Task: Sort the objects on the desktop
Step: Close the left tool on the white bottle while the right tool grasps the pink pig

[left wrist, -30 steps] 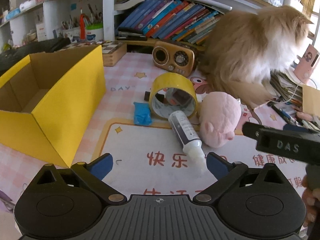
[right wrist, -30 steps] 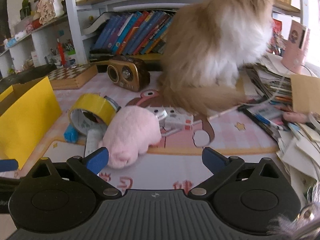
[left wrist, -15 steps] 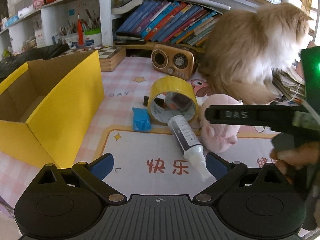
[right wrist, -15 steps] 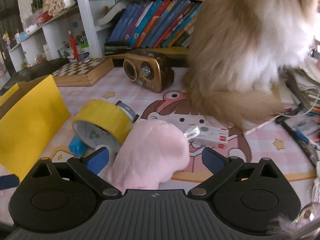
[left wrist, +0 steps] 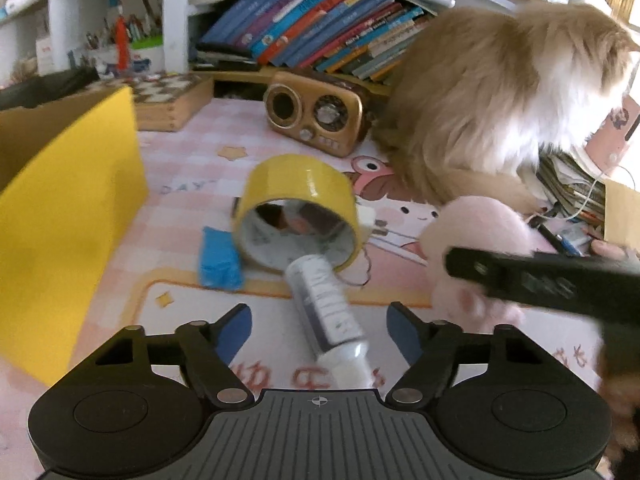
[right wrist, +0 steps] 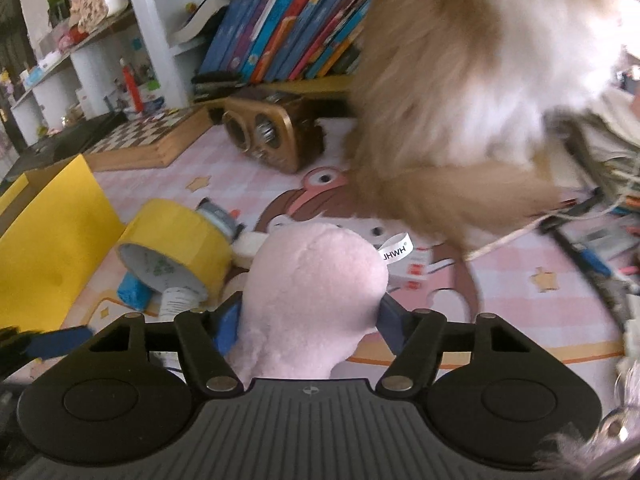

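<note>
Cluttered pink desk mat [right wrist: 256, 168], cat [right wrist: 472, 92] sitting close behind. Right gripper [right wrist: 310, 320] around pink plush [right wrist: 316, 280], pads touching sides, squeeze not confirmed. Left gripper [left wrist: 320, 330] wide, straddling glue tube [left wrist: 326, 312]. Tip: grip plush firm at mid-body, lift straight, avoid cat, go to yellow box [left wrist: 68, 216].

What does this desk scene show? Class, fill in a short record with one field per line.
surface: pink checked desk mat
left gripper: open, bottle lying between its fingers
right gripper: fingers on both sides of pink plush toy; grip unclear
container: yellow box at left
nearby: yellow tape roll, blue eraser
background: cat, radio
</note>
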